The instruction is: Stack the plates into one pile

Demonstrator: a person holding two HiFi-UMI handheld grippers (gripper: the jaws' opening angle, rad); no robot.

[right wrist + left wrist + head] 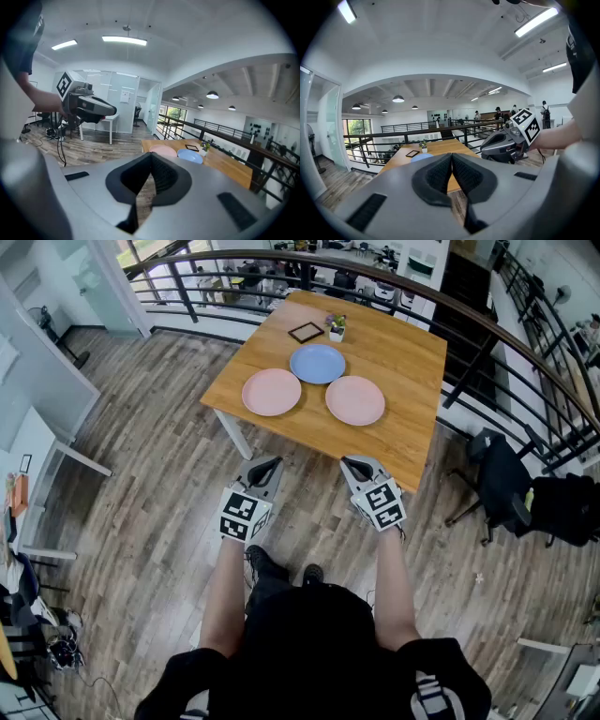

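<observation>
Marker cube on your left gripper (272, 464) carries black-and-white square patterns, not lettering. Its dark ribbed pads are pressed together with nothing between them, and it hangs over the grey-brown plank floor (141, 521), short of the table's near edge.

The table (403, 352) is a square top of warm wood on pale legs. None of the three plates on it is stacked:
- The left pink plate (271, 392) is round, matte, shallow-rimmed and lies flat.
- A dark-framed flat panel (306, 332) lies behind it, toward the far edge.
- The blue plate (317, 363) has the same round form and sits just behind and between the two pink ones; you cannot tell from here whether the rims touch.
- A small potted plant (337, 328) in a white pot stands just beyond the blue plate.
- The right pink plate (355, 400) lies flat, nearest the table's front edge.

Your right gripper (348, 463) bears a like-patterned cube. Its jaws are closed on nothing, and it too is held off the table, well apart from every plate.

A black office chair (502, 474) stands to the right, by the curved dark metal railing (525, 343)
</observation>
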